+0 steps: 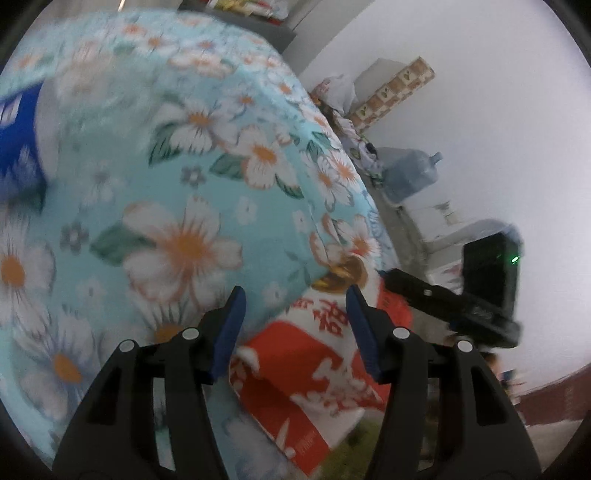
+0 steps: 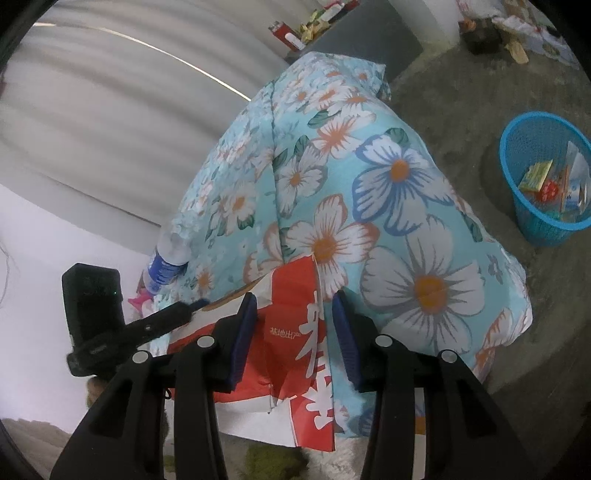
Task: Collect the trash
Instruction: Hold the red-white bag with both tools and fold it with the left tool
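A red and white wrapper with white characters lies at the near edge of a floral cloth-covered table. My left gripper is open, its blue pads either side of the wrapper's top. My right gripper is open too, hovering over the same wrapper. The right gripper shows in the left wrist view, and the left gripper in the right wrist view. A clear plastic bottle with a blue label lies on the cloth. A blue mesh bin holding several wrappers stands on the floor.
A blue object sits at the left on the cloth. A large water jug and boxes stand by the white wall. A grey table with packets is beyond. The floor is bare concrete.
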`<state>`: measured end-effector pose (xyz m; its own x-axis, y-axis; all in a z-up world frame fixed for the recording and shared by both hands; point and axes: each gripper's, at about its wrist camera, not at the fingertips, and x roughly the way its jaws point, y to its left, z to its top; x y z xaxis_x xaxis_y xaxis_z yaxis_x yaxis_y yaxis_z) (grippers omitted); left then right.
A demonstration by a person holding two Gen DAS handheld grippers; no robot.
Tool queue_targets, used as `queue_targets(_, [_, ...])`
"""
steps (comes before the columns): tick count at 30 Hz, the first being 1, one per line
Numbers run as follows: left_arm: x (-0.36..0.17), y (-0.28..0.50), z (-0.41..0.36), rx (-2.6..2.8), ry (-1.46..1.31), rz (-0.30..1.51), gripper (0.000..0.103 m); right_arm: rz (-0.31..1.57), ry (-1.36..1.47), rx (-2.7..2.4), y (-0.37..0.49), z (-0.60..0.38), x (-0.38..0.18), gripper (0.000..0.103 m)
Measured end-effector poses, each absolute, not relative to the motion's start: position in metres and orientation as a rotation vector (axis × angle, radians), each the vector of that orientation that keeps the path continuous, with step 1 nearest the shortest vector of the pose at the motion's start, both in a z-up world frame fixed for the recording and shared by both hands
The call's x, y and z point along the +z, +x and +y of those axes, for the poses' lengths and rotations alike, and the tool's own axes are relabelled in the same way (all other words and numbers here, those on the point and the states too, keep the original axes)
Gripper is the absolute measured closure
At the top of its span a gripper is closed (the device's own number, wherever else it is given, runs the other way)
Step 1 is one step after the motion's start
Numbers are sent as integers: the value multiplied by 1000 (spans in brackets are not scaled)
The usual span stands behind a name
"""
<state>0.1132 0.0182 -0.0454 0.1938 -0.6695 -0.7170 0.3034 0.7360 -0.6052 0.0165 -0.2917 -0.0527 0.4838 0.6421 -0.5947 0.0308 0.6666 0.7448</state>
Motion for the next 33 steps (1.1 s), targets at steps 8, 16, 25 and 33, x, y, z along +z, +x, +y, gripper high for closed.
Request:
queue_targets(8, [-63,102,42,-741,-657,1315,44,1000,760,428,15,-292,-53,62])
queue_targets(16, [-70,87,37,-729,-771,1306,41,998,763,428,15,-293,-53,62])
queue_targets(25, [-73,78,32,-834,-990,1242,41,995,793,430,15,-296,-56,63])
queue_targets(33, [-72,80,12,-785,-877,1246,52,995,807,436,16,-297,-57,63])
